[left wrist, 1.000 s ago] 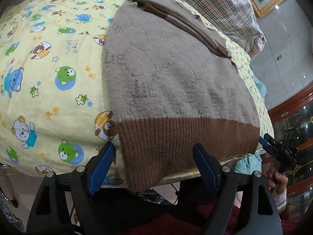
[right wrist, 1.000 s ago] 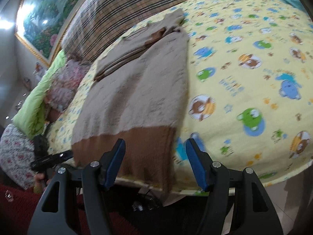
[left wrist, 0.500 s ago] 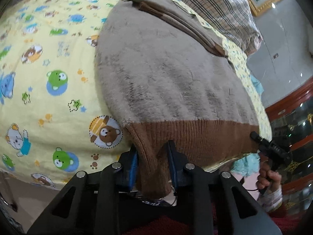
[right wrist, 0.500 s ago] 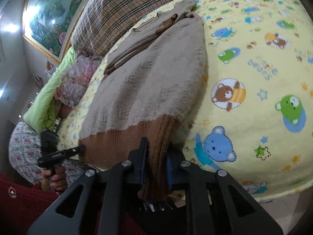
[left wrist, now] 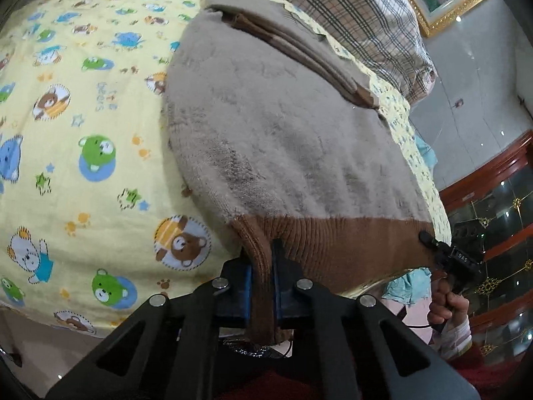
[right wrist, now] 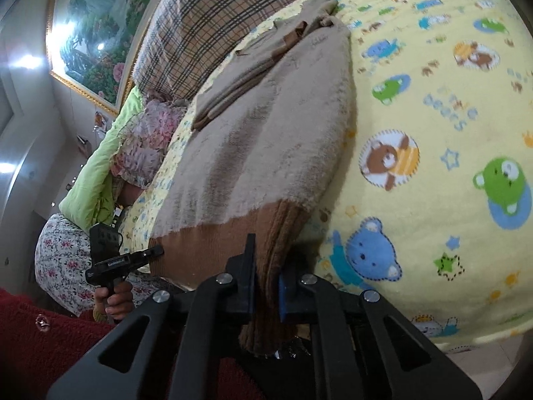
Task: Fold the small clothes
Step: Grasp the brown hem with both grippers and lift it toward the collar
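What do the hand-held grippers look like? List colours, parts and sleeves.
Each hand-held gripper, left and right, has a matte black frame with triangular cutouts, silver round bolts and blue finger pads. A white cuff and a dark red sleeve show.

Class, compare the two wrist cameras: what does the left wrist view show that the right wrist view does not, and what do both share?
Only the left wrist view shows the wooden glass cabinet and the right claw from outside. Only the right wrist view shows the green quilt, the pink floral pillow and the left claw from outside. Both show the beige sweater on the bear-print sheet, its brown hem pinched in a claw, and the plaid blanket.
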{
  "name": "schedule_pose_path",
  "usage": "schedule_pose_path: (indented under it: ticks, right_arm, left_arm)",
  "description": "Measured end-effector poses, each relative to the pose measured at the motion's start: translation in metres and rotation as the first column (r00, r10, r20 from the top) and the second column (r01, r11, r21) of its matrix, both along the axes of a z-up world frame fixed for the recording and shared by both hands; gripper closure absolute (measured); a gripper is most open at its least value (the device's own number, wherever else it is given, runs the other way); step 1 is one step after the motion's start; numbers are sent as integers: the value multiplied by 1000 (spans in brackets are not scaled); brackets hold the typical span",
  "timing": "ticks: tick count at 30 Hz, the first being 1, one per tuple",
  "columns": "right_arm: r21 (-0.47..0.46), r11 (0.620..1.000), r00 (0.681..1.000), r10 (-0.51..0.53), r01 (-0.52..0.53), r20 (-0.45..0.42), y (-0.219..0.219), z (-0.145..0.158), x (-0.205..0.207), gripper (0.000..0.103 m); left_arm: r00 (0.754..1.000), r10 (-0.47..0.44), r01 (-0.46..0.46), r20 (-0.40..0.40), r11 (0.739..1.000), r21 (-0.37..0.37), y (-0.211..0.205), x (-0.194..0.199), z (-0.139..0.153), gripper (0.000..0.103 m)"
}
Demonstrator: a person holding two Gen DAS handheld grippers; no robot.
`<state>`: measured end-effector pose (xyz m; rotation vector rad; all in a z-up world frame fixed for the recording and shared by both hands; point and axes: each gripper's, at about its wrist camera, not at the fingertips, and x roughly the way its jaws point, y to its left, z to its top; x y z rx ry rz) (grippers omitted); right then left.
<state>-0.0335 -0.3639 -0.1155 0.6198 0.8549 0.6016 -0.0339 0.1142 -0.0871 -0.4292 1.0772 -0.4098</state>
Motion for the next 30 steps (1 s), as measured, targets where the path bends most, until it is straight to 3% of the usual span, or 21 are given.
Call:
schedule_pose_path:
  ticks: [4,9,14,17,30]
  right_arm:
    - [65,998,998,12,-16,64,-1,17,0,92]
    - [169,985,984,10,-40,180,-5,51,13,92]
    - [248,967,958,-15,-60,287,-8,91,55,92]
    - [249,967,948,-31,-52,318,-5,110,88,92]
    - [205,976,945,-137,78,297,1,141,226,92]
  left_arm:
    - [998,-12,13,55,1000,-18,-3,6,22,96]
    - [979,13,1,202,998,-69,-1,29,75,97]
    - [950,36,-9,311,996,-89,-3,71,113,97]
    - [936,45,-16,348,996,-85,-7,99,126,98]
    - [920,154,-129,359,987,-93,-1,225,121,98]
